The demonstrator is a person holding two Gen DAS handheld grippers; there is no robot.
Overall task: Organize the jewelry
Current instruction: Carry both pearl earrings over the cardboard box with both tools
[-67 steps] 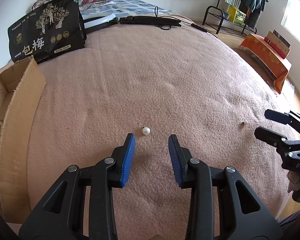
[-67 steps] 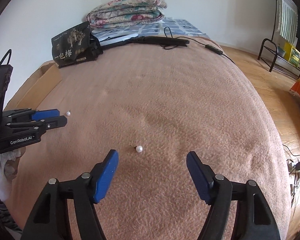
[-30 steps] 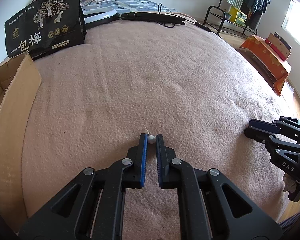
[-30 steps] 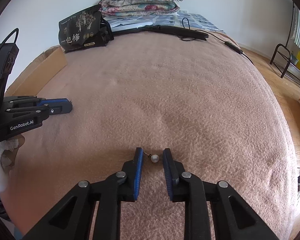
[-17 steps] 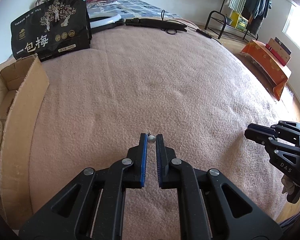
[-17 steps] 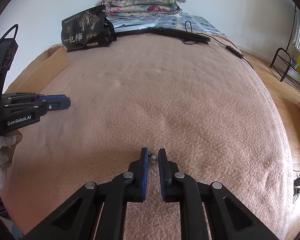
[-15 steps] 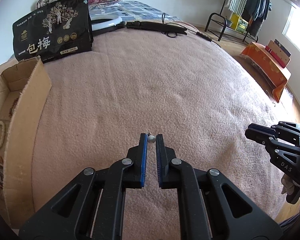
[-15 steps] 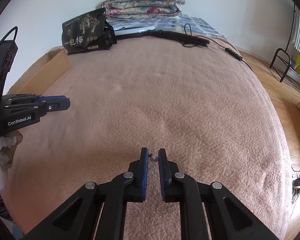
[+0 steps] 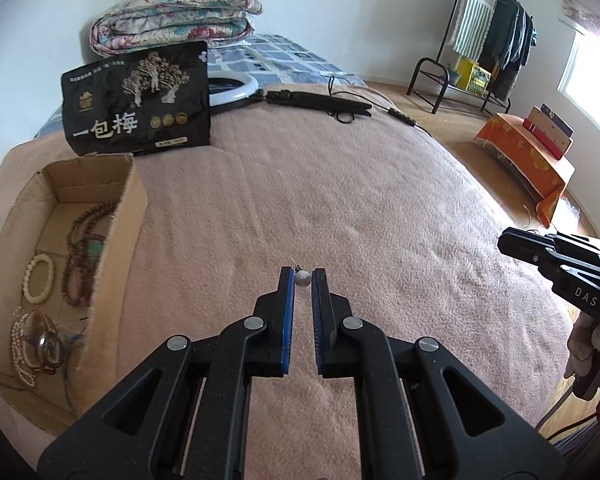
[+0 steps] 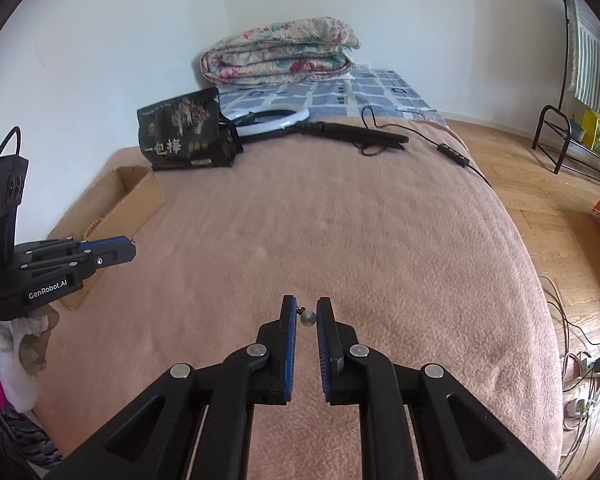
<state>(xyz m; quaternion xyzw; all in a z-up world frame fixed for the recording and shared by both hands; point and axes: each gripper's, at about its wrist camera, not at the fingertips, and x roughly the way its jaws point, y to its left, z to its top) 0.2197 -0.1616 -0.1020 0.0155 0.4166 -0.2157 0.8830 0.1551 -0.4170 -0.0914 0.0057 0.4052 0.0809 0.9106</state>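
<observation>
Two small pearl earrings are in the air, one in each tool. Nearest in the left wrist view, the left gripper [image 9: 303, 278] has its blue-padded jaws clamped on a round white pearl earring [image 9: 302, 278], pinched at the very tips above the pink fleece blanket [image 9: 340, 200]. Its thin metal post runs up and to the left from the bead, so the long axis lies slanted across the pads, not along them. In the right wrist view the right gripper [image 10: 307, 316] is likewise pressed together on a second grey-white pearl earring [image 10: 308, 318]; its little dark fitting points left, towards the left pad.

Both grips look fragile. Each bead is round, hard and held only at the pad ends, so a jolt or a slight loosening could squirt it out, and it would be hard to find again in the fleece.

Further left stands the open brown cardboard box [image 9: 120, 216], which holds bead bracelets and necklaces and is, I judge, the goal. Its raised flap could catch a low pass. Beyond it a black printed pouch [image 9: 138, 98] stands upright, with a folded floral quilt [image 9: 176, 12] behind.
</observation>
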